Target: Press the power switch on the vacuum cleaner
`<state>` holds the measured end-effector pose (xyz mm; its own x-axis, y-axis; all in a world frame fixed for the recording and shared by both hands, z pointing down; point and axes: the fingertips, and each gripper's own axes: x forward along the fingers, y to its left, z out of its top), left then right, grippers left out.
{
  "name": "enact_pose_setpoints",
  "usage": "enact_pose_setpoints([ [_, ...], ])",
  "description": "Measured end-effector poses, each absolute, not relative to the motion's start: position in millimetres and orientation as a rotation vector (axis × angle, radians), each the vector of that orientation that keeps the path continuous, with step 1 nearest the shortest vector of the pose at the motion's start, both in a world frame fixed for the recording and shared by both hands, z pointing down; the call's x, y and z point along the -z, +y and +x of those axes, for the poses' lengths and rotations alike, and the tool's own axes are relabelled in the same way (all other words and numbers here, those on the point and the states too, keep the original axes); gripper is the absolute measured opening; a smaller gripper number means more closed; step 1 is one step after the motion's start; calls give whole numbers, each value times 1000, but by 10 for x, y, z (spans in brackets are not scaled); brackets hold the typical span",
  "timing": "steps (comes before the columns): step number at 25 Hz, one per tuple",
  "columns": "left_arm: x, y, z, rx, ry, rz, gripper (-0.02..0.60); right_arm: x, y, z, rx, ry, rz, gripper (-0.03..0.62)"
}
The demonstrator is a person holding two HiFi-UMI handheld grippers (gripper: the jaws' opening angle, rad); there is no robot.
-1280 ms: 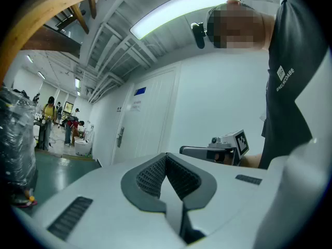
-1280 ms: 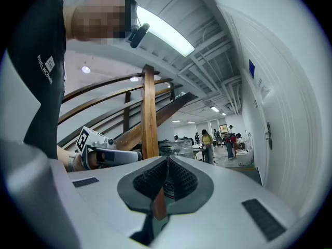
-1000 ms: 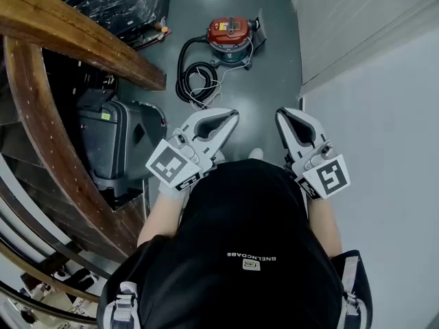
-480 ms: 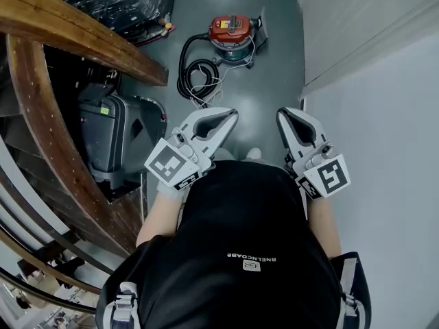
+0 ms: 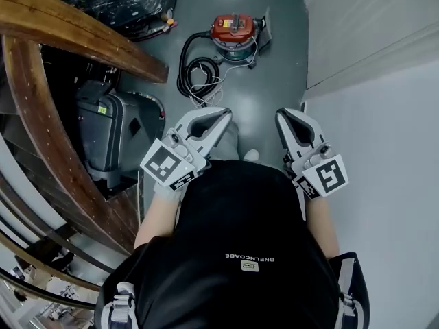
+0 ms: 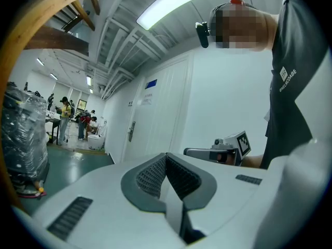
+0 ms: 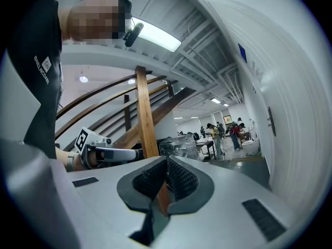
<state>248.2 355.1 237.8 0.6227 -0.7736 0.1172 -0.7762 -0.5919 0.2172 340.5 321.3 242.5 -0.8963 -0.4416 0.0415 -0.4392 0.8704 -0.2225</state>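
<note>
Since the vacuum cleaner [image 5: 233, 34] sits on the grey floor [image 5: 271, 88] well ahead of both tools, with its black hose [image 5: 194, 74] coiled just beside it, nothing is in reach yet. Judgement: rigid canister with a red top, probably heavy enough not to slide under a light poke; the hose looks floppy, so keep clear of it. The switch is too small to pick out, likely on the red top; press straight down with one closed tip, no grasp needed. Left gripper [image 5: 219, 117]: jaws together, nothing between the pads, touching nothing. Right gripper [image 5: 284, 117]: same, clenched on nothing, near the white wall [image 5: 370, 115].
</note>
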Motion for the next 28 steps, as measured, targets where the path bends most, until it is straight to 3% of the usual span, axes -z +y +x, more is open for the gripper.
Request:
enact_pose_setpoints([
  [14, -2570, 2154, 827, 132, -1298, 2509, 15, -2712, 1617, 1717, 322, 3216, -678, 35],
  [28, -2869, 1658, -496, 153, -1518, 2271, 15, -3273, 106, 451, 305, 3509, -556, 35],
])
